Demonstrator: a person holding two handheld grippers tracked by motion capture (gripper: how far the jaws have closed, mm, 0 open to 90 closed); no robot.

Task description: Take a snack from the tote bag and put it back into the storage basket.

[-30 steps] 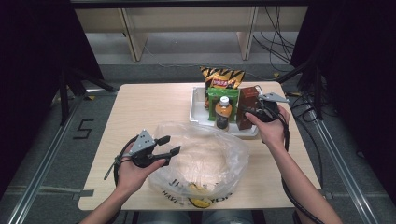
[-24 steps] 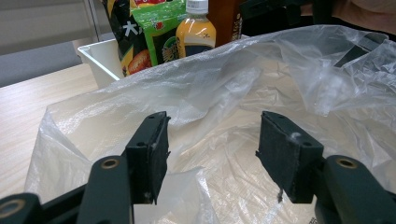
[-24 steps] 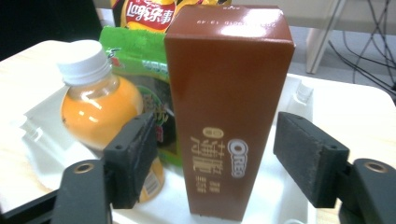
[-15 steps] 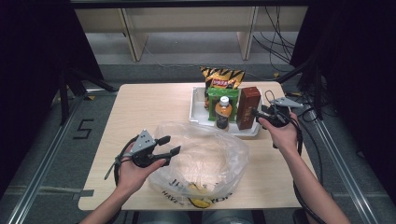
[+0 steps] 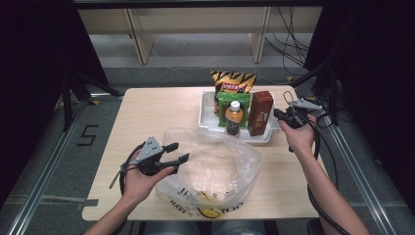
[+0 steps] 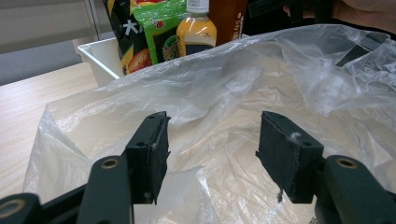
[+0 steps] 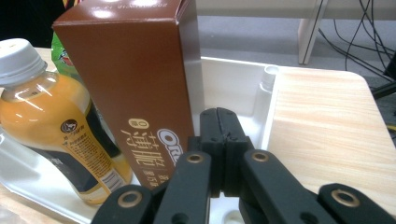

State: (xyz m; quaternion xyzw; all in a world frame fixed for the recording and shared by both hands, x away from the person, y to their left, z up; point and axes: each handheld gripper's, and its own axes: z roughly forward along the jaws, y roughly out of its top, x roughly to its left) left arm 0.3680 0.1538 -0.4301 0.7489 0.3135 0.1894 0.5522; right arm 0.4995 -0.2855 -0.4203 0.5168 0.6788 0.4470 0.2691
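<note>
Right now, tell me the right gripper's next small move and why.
Probably open the right gripper: its jaws have just closed on nothing, pads together beside the brown box in the white tray. Opened, they could straddle the box.

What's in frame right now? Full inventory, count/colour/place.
table: 1, light wood, centre
tray: 1, white, far right part of the table
snack bag: 1, black and orange, back of the tray
green packet: 1, green, in the tray behind the bottle
bottle: 1, orange drink with white cap, front of the tray
box: 1, brown, upright in the tray, right of the bottle
plastic bag: 1, clear, near side of the table, mouth open
left gripper: 1, black, jaws apart at the bag's left edge
right gripper: 1, black, jaws shut on nothing, just closed, beside the box
</note>
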